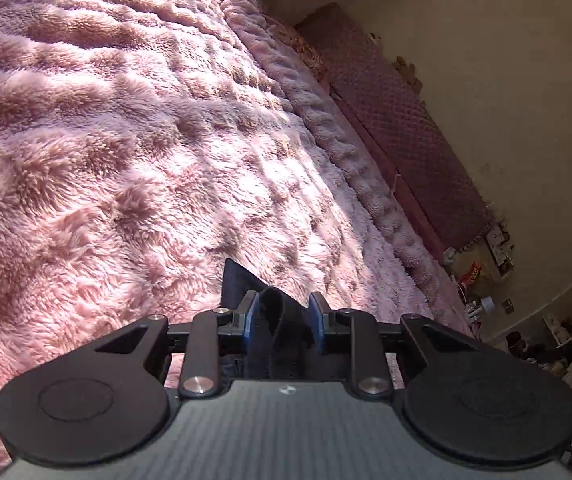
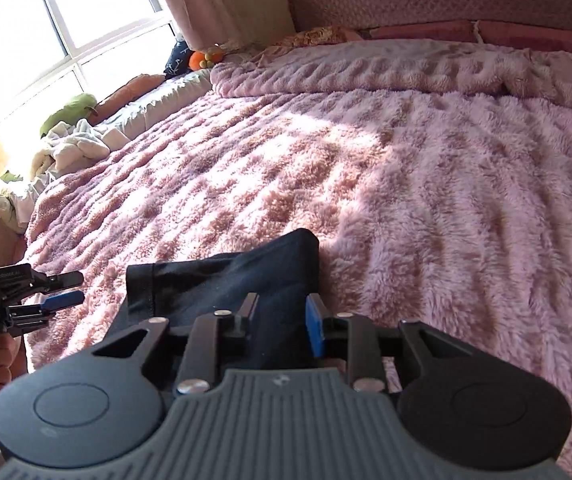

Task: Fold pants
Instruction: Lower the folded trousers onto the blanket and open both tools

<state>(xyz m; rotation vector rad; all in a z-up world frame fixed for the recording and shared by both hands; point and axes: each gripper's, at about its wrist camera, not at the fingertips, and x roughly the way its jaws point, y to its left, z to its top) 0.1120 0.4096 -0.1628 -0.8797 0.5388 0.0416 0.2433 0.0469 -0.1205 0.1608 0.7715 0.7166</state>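
On bed blanket: dark pants. Right hand-held gripper and left hand-held gripper each pinch fabric, likely for folding.

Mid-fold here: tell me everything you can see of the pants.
The pants are dark navy, soft plain cloth with a stitched hem at their left edge. They lie bunched on the fluffy pink blanket, running back between the right tool fingers. Dark seamed cloth also sits between the left tool fingers; grip tightness unclear.
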